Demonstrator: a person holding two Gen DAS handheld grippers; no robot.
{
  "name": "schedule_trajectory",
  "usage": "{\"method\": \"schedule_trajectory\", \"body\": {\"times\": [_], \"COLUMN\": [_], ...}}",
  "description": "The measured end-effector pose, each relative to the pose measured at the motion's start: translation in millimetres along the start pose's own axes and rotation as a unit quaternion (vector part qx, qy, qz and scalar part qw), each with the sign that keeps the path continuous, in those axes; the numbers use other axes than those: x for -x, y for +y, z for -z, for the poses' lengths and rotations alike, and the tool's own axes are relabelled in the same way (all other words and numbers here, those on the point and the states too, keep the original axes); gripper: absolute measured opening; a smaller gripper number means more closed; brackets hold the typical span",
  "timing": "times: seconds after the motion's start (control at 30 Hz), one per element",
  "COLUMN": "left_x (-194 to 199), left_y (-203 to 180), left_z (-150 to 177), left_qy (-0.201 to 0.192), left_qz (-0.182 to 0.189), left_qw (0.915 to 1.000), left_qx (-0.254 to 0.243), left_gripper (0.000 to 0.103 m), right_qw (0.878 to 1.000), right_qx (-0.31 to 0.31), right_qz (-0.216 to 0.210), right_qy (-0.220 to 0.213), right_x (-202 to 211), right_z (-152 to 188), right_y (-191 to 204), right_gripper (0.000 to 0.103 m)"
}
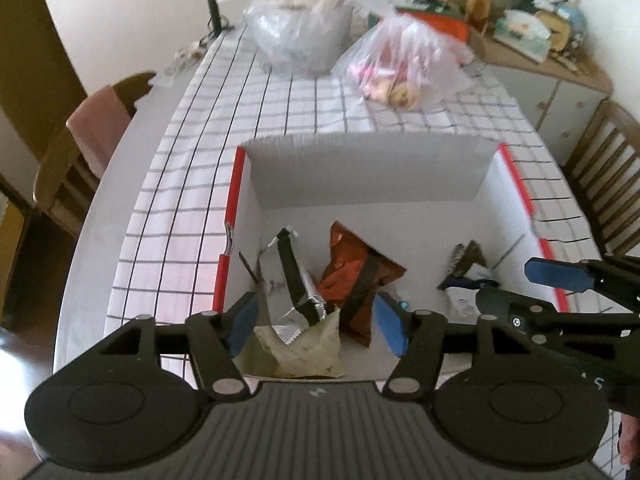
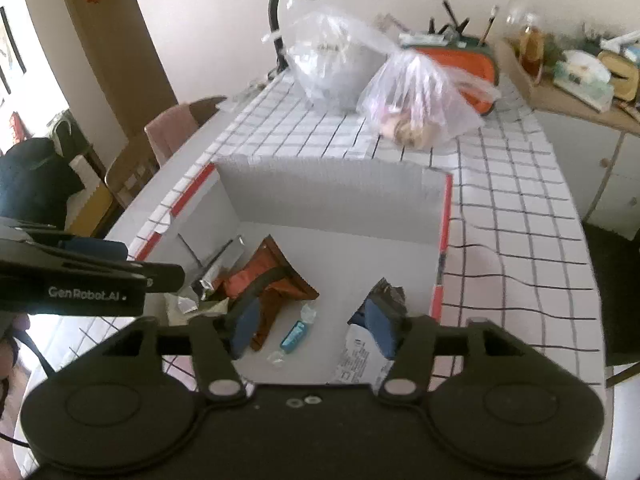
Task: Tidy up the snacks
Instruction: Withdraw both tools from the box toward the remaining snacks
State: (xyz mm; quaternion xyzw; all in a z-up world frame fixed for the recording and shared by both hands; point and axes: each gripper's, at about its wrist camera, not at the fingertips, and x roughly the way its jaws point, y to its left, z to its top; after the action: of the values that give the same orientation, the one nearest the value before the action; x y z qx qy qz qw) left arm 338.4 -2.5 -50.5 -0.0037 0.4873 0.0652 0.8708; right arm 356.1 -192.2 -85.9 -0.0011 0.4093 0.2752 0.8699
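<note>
The white cardboard box with red-edged rims (image 1: 440,224) (image 2: 332,208) sits open on the round table covered by a white cloth with a black grid (image 1: 192,184) (image 2: 512,216). Both grippers hang above its near edge.

Left gripper (image 1: 316,322): jaws spread wide, blue pads (image 1: 390,322) apart, nothing held. Beneath and between the pads lie three packets in the box's left half: a silver foil wrapper with a dark band (image 1: 294,280) (image 2: 208,276), an orange-brown snack pouch with a serrated edge (image 1: 356,276) (image 2: 266,280), and a pale crumpled wrapper (image 1: 304,352) at the near wall. The silver wrapper overlaps the pale one and leans against the orange-brown pouch.

Right gripper (image 2: 316,330): jaws also wide apart, gripping nothing. In the left wrist view it enters from the right (image 1: 520,284), over the box's right rim. Below it, in the box's right half, rests a dark blue and white packet (image 2: 370,332) (image 1: 466,280), close to the right wall. A small teal wrapped sweet (image 2: 294,334) lies on the box floor between that packet and the orange-brown pouch, touching neither.

Beyond the box, on the far part of the table, stand two clear plastic bags with contents: a larger greyish one (image 1: 300,24) (image 2: 332,64) and one holding pinkish items (image 1: 400,68) (image 2: 420,100). A black gooseneck lamp (image 2: 288,0) rises behind them. Wooden chairs (image 1: 604,176) flank the table.
</note>
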Motion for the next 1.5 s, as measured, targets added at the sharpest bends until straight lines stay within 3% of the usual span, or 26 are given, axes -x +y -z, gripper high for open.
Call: {"method": "schedule_trajectory", "body": {"times": [0.33, 0.53, 0.8, 1.1, 1.33, 1.5], "left_x": [42, 65, 79, 59, 27, 17], "left_y": [6, 11, 33, 64, 83, 80], "left_z": [24, 48, 80, 138, 180, 197], "left_qy": [-0.040, -0.063, -0.057, 0.008, 0.077, 0.097], "left_qz": [0.050, 0.063, 0.088, 0.103, 0.103, 0.095], "left_qw": [0.9979, 0.9958, 0.9944, 0.9946, 0.9913, 0.9905], "left_qx": [-0.009, -0.018, -0.018, -0.002, 0.028, 0.018], "left_gripper": [0.065, 0.074, 0.075, 0.077, 0.077, 0.077], "right_qw": [0.999, 0.997, 0.995, 0.989, 0.985, 0.981], "right_qx": [-0.026, -0.047, -0.083, -0.136, -0.140, -0.148], "right_qz": [0.019, 0.029, 0.048, 0.057, 0.076, 0.091], "right_qy": [-0.038, -0.049, -0.030, 0.021, 0.065, 0.091], "right_x": [56, 78, 86, 65, 34, 15], "right_z": [24, 44, 82, 132, 147, 155], "right_y": [13, 25, 44, 61, 75, 78], "right_gripper": [0.090, 0.101, 0.103, 0.103, 0.103, 0.103]}}
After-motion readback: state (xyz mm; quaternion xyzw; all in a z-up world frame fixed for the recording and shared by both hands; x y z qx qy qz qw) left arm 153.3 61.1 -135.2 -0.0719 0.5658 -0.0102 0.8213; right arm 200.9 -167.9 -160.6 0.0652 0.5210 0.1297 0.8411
